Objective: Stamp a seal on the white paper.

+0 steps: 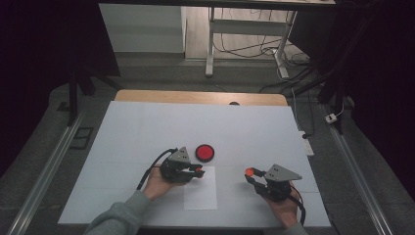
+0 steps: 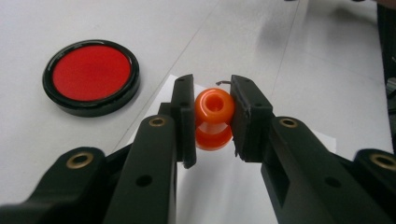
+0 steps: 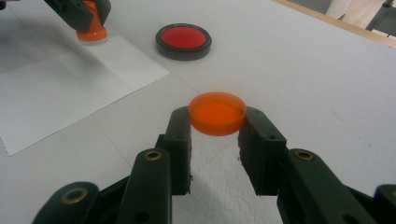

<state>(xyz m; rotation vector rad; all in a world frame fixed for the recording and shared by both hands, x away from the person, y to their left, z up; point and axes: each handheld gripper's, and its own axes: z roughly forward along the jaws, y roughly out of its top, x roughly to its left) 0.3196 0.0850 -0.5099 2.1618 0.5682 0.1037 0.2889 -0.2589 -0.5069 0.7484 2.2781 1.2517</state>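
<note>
one view, the left hand-held gripper's (image 2: 212,121), reveals its orange stamp's (image 2: 213,119) hollow top.

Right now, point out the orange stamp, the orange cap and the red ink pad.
orange stamp (image 2: 213,119), left gripper view, on its knob between the pads.
orange cap (image 3: 217,113), right gripper view, on its open inside.
red ink pad (image 2: 91,73), left gripper view, on its red face.

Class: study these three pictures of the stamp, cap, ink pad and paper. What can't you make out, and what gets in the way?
- Stamp face, left gripper view: turned down toward the paper.
- Whether it touches the paper: too small in the high view.
- Cap sides, right gripper view: hidden by the right tongs.
- Any print on the paper: none discernible; dim, small.
</note>
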